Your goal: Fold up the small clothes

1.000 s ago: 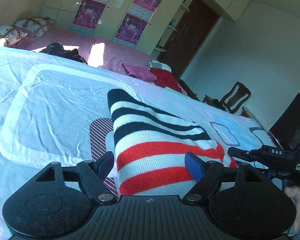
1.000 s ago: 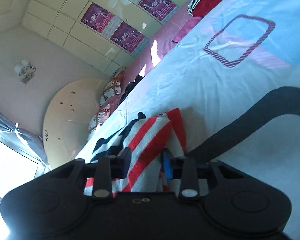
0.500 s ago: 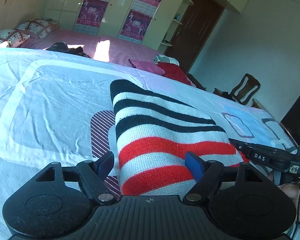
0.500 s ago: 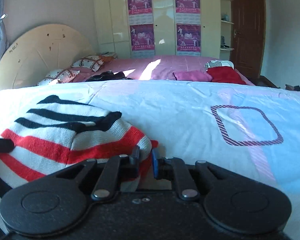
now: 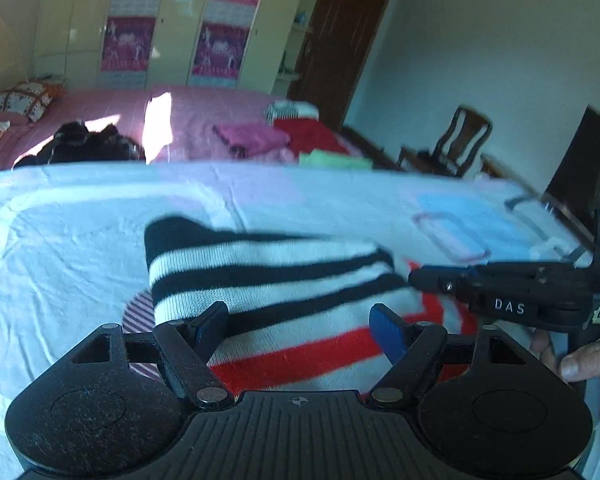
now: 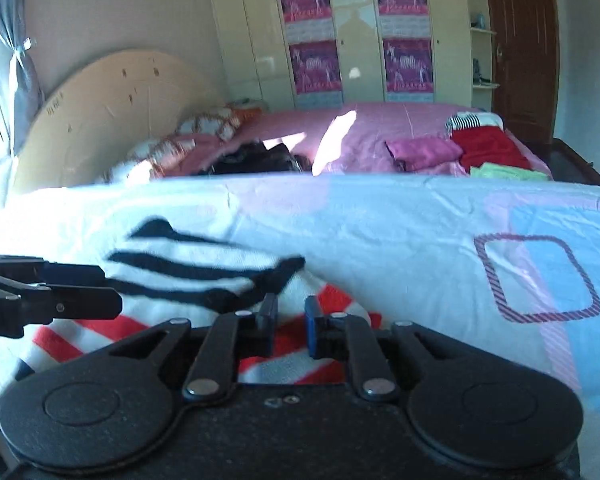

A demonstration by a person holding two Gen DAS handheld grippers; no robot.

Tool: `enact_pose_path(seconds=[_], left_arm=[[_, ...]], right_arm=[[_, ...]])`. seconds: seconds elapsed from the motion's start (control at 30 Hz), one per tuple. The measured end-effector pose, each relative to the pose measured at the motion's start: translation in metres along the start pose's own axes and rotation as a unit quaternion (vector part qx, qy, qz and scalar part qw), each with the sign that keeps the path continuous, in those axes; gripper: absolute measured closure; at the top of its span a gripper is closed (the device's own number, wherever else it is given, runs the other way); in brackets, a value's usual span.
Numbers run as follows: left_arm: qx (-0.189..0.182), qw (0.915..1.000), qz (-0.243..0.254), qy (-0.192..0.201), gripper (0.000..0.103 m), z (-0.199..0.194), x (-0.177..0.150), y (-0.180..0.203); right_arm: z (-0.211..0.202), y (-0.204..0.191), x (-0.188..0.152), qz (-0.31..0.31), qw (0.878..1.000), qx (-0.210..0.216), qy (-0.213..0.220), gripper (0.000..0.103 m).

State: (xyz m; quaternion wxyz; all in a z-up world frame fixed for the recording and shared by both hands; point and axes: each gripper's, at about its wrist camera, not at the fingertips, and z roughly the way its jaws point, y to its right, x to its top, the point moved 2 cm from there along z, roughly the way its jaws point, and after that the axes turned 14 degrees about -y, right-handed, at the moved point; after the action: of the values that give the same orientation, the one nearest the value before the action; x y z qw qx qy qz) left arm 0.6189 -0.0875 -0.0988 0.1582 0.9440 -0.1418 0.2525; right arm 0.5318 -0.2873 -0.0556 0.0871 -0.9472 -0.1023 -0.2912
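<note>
Sweater: chunky ribbed knit sweater (image 5: 284, 300) with black, white and red stripes, folded into a thick pad, lying on the near bed right in front of both tools.
Bedding: pale blue and white cotton bedsheet (image 5: 72, 248), a bit wrinkly, with striped rounded-square prints.
Left tool (image 5: 300, 322): blue-padded fingers wide apart, hanging over the sweater's near edge; can't tell if they touch the knit.
Right tool (image 6: 290, 316): fingers closing, only a narrow gap left. Red and white knit shows through the gap, pads don't look pressed on it.
Hand (image 5: 580, 364): fingertips peek in at the right edge of the left view, on the right tool's handle.
Open room: loads of bare sheet left of and beyond the sweater, and right of it too.
Far bed: pink bedspread (image 6: 380, 128) with a small stack of folded clothes (image 6: 476, 148), well apart.
</note>
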Motion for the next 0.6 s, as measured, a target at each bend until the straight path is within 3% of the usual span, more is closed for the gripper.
enact_pose_path(seconds=[0.03,0.1,0.2,0.3,0.37,0.43,0.5,0.6], left_arm=[[0.009,0.9999,0.011,-0.008,0.026,0.011,-0.001,0.004],[0.025,0.9992,0.030,-0.005,0.025,0.013,-0.001,0.014],[0.019,0.9996,0.021,-0.004,0.025,0.001,-0.001,0.012],[0.002,0.9997,0.013,0.019,0.025,-0.018,-0.012,0.010],[-0.003,0.9995,0.016,0.026,0.025,-0.021,-0.018,0.011],[0.020,0.9990,0.036,0.019,0.025,-0.014,-0.021,0.018],[0.035,0.9978,0.053,0.019,0.025,-0.008,-0.021,0.024],[0.030,0.9986,0.039,0.021,0.025,-0.017,-0.020,0.023]], right_arm=[[0.010,0.003,-0.005,0.003,0.999,-0.031,-0.012,0.092],[0.008,0.012,-0.008,0.035,0.999,-0.009,-0.005,0.093],[-0.005,0.010,-0.011,0.036,0.999,-0.018,-0.001,0.093],[-0.027,0.013,-0.020,0.053,0.998,-0.012,0.021,0.078],[-0.033,0.021,-0.025,0.083,0.996,0.011,0.024,0.077],[-0.026,0.026,-0.023,0.099,0.994,0.029,0.022,0.079],[-0.003,0.028,-0.019,0.108,0.994,0.013,-0.019,0.080],[-0.012,0.029,-0.016,0.127,0.992,0.019,-0.008,0.079]])
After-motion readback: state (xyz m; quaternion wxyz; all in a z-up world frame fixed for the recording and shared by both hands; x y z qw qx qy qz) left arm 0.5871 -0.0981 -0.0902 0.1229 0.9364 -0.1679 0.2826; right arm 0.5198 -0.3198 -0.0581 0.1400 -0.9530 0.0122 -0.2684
